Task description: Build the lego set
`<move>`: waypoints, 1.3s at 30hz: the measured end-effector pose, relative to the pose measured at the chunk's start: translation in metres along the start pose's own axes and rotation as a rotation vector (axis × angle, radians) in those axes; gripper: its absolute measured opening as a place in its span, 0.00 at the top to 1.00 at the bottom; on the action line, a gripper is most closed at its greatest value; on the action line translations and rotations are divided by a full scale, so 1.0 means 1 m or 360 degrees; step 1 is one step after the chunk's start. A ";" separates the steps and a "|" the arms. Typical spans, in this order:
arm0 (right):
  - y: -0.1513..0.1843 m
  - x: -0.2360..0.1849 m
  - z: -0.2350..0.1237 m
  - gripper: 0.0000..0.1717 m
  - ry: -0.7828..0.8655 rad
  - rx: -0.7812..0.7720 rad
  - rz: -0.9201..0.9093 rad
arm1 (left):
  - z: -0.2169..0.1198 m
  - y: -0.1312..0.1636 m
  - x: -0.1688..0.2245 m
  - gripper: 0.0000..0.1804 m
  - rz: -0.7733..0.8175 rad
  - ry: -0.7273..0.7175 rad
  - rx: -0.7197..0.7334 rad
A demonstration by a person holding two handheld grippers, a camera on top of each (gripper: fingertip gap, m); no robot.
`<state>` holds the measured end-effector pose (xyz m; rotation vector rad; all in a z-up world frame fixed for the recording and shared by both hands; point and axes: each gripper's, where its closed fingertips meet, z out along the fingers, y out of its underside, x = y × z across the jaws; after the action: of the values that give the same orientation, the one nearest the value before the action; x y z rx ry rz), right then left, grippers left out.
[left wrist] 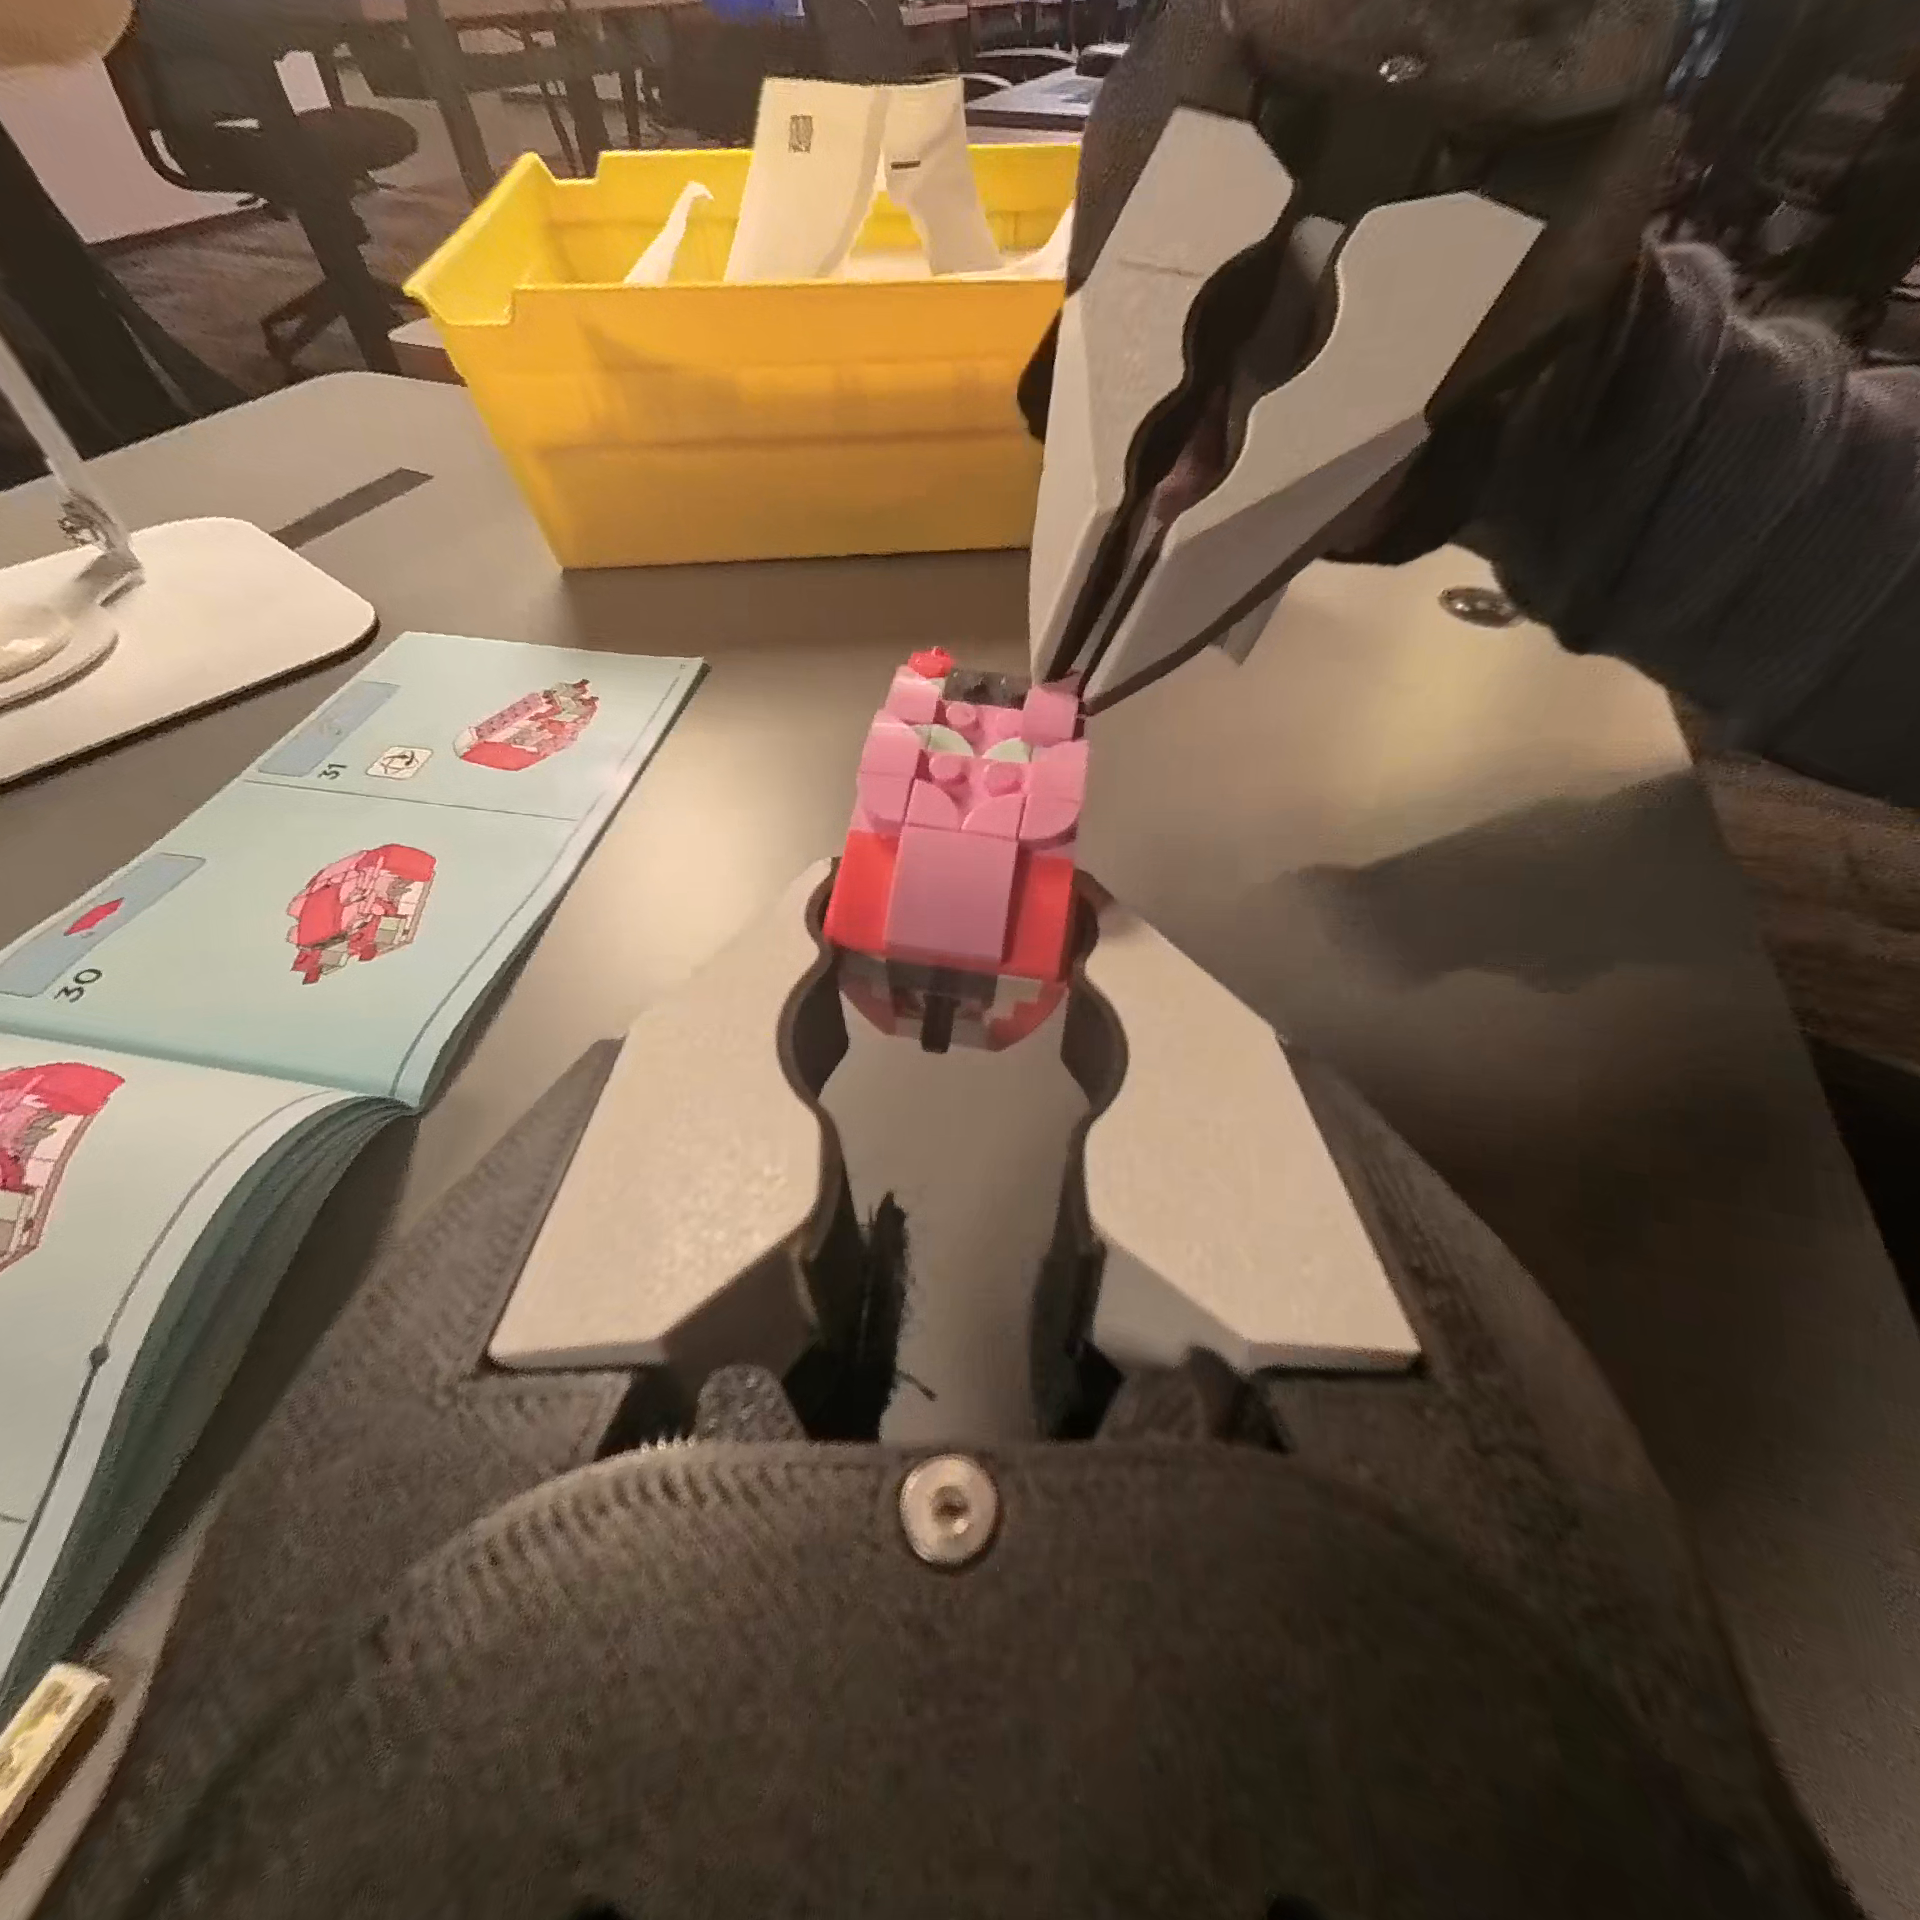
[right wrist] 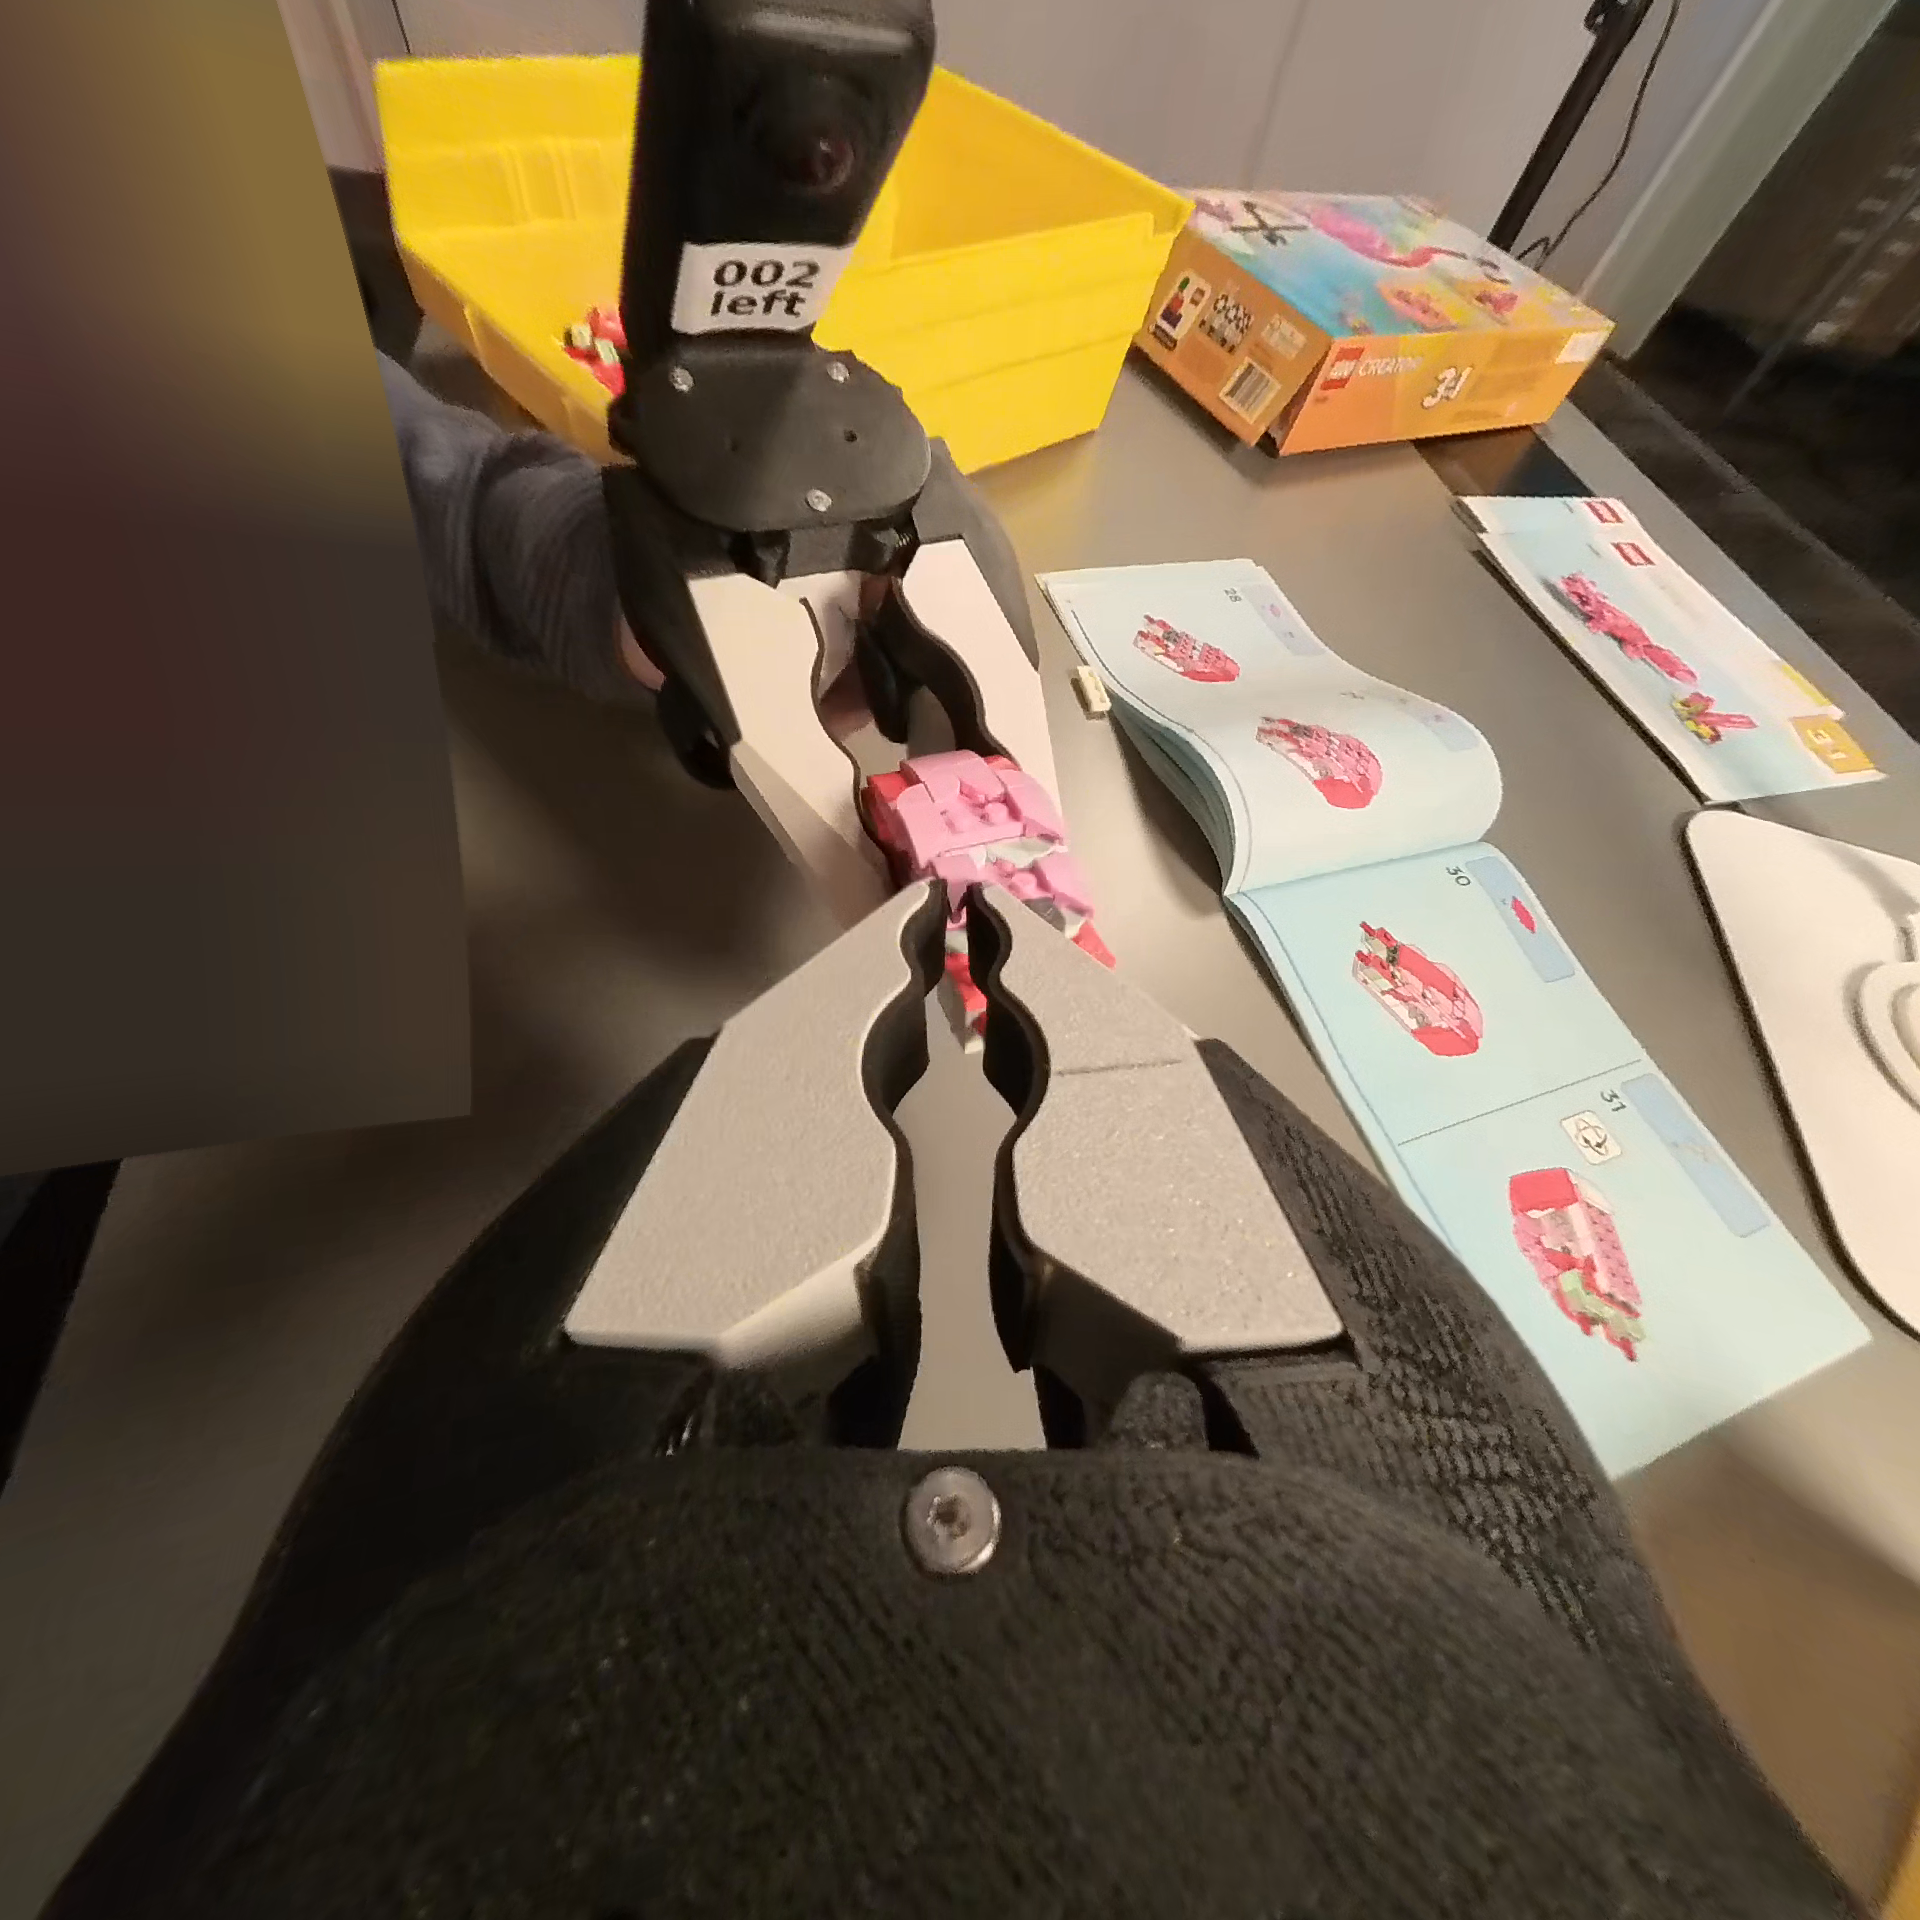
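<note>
Fingers of the left gripper (left wrist: pixel 951 914) clamp the red base of a small pink and red toy-brick model (left wrist: pixel 961 831) from both sides, pads pressed to it, holding it above the grey worktop (left wrist: pixel 1351 727). The right gripper (right wrist: pixel 961 914) comes in from the opposite side with its grey fingers (left wrist: pixel 1143 540) drawn together at the tips, which meet the far top edge of the model; whether they pinch a small piece there or only touch it cannot be told.

Beside the model lies an open pale-blue instruction booklet (left wrist: pixel 343 883) with pictures of pink builds. Behind it stands a yellow plastic bin (left wrist: pixel 748 416) with white paper bags (left wrist: pixel 821 177) in it. An orange cardboard toy box (right wrist: pixel 1371 332) lies near the bin, a second pale-blue leaflet (right wrist: pixel 1662 644) lies past the booklet, and a white flat stand base (left wrist: pixel 177 623) sits at the worktop's edge.
</note>
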<state>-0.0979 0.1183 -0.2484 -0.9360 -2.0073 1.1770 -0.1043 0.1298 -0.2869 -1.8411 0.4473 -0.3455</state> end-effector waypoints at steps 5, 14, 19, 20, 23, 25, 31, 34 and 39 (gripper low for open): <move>-0.003 -0.003 -0.003 0.99 -0.0045 -0.0075 -0.0041 | -0.003 -0.005 -0.002 0.79 -0.0020 -0.0007 0.0039; -0.006 -0.004 -0.004 0.99 -0.0056 -0.0111 -0.0084 | -0.005 -0.010 0.002 0.79 0.0001 0.0018 0.0076; -0.004 -0.004 -0.003 0.99 -0.0043 -0.0136 -0.0101 | -0.005 -0.009 0.002 0.79 -0.0014 0.0023 0.0076; -0.004 -0.003 -0.003 0.99 -0.0039 -0.0137 -0.0101 | -0.005 -0.009 0.002 0.79 -0.0018 0.0024 0.0075; -0.004 -0.002 -0.002 0.99 -0.0025 -0.0140 -0.0100 | -0.004 -0.008 0.001 0.79 -0.0032 0.0025 0.0072; -0.004 -0.002 -0.002 0.99 -0.0021 -0.0138 -0.0102 | -0.004 -0.008 0.001 0.79 -0.0035 0.0025 0.0071; -0.006 0.000 -0.003 0.97 -0.0008 -0.0121 -0.0102 | -0.005 -0.008 0.002 0.79 -0.0042 0.0039 0.0071; -0.007 0.000 -0.003 0.98 -0.0005 -0.0110 -0.0100 | -0.004 -0.008 0.003 0.79 -0.0039 0.0048 0.0065; -0.006 -0.002 -0.001 0.98 -0.0009 -0.0116 -0.0113 | -0.004 -0.006 0.004 0.79 -0.0039 0.0055 0.0054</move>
<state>-0.0973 0.1151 -0.2426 -0.8898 -2.0826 1.0757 -0.1015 0.1266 -0.2796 -1.8115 0.4399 -0.3997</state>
